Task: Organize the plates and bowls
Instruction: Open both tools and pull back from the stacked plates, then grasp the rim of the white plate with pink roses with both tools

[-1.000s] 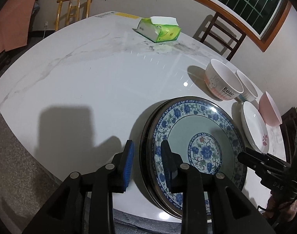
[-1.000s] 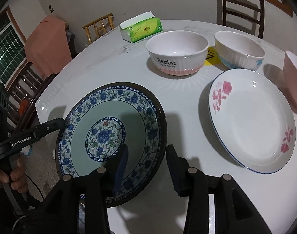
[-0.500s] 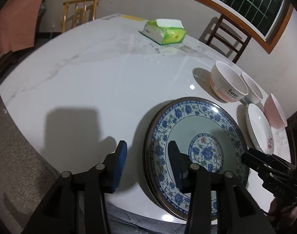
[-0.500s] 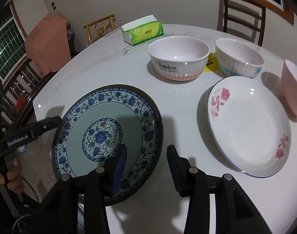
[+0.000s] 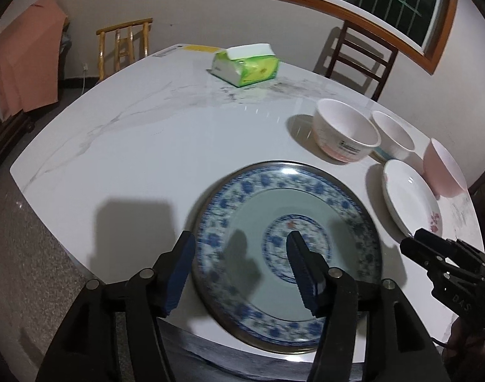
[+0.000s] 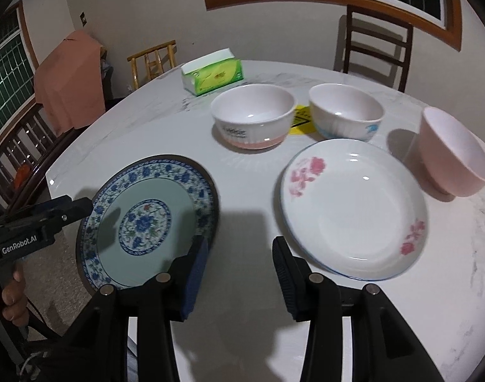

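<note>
Blur smears the blue plate (image 5: pixel 287 254) in my left view, so its rim pattern is hard to read, and its near edge hangs past the desk (image 5: pixel 153 146) edge. The left gripper (image 5: pixel 240 273) points steeply down; its fingers are opening, one pad outside the plate's rim, the other above the centre, neither pressing on it. In the right view the left gripper (image 6: pixel 83 207) pokes in from the side, its tip over that plate (image 6: pixel 150 222), and I see only a bit of the hand (image 6: pixel 7 296) on the handle. My right gripper (image 6: pixel 239 273) sits part open over bare desk between the blue plate and the white plate (image 6: pixel 353 210), holding nothing. Behind stand three bowls: the lettered bowl (image 6: pixel 253 114), its text unreadable, the ribbed bowl (image 6: pixel 345 111), and the pink bowl (image 6: pixel 452 152) at the far side, which looks tilted.
</note>
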### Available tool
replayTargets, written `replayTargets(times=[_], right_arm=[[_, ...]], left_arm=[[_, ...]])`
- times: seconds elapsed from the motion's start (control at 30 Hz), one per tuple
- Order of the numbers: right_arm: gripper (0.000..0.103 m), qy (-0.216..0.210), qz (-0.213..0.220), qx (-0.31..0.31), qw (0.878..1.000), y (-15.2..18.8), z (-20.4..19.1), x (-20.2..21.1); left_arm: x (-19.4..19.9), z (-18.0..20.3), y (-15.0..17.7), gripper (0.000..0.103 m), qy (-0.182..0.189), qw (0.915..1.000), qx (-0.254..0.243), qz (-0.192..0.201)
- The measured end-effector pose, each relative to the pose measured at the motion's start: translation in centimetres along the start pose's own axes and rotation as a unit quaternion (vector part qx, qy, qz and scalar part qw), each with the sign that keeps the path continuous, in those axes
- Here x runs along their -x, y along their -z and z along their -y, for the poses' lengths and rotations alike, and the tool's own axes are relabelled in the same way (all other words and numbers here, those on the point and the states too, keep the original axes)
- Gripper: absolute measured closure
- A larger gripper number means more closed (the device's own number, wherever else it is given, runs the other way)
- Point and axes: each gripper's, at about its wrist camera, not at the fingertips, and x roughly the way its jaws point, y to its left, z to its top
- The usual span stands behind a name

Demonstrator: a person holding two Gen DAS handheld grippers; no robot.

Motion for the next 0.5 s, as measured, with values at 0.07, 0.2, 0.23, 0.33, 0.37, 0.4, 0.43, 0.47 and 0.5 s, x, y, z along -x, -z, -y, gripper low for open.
replayTargets(times=[0.07, 0.2, 0.23, 0.33, 0.37, 0.4, 0.43, 0.47, 0.5], right_arm=[[0.06, 0.005, 0.002, -0.003, 1.0, 0.3, 1.0, 0.6], [0.06, 0.004, 0.01, -0.012, 1.0, 0.9, 3.1, 1.9], [0.06, 0.002, 0.012, -0.016, 1.0, 1.1, 3.9, 2.3], [0.06, -0.002, 0.02, -0.025, 0.999, 1.5, 6.0, 3.3], [0.06, -0.002, 0.022, -0.028, 0.999, 1.7, 6.7, 3.7], [0.06, -0.002, 0.023, -0.031, 0.999, 1.8, 7.3, 3.8], [0.06, -0.004, 0.026, -0.035, 0.999, 2.0, 8.2, 4.2], [0.06, -0.003, 0.027, -0.037, 0.999, 2.1, 8.9, 4.4], [0.06, -0.003, 0.028, -0.039, 0.999, 2.2, 9.5, 4.5]], left_arm=[[0.1, 1.0, 0.1, 0.046, 0.003, 1.0, -0.006, -0.002], [0.4, 3.8, 0.3, 0.045, 0.002, 0.9998, -0.021, -0.004], [0.5, 4.3, 0.4, 0.044, 0.003, 0.9997, -0.024, -0.004], [0.5, 6.5, 0.3, 0.043, 0.004, 0.9994, -0.034, -0.005], [0.6, 7.0, 0.3, 0.043, 0.003, 0.9993, -0.036, -0.004], [0.6, 7.7, 0.3, 0.043, 0.002, 0.9992, -0.039, -0.002], [0.6, 8.6, 0.2, 0.043, 0.003, 0.9991, -0.043, 0.001], [0.6, 9.2, 0.1, 0.043, 0.004, 0.9989, -0.046, 0.002], [0.6, 9.9, 0.1, 0.043, 0.005, 0.9988, -0.048, 0.005]])
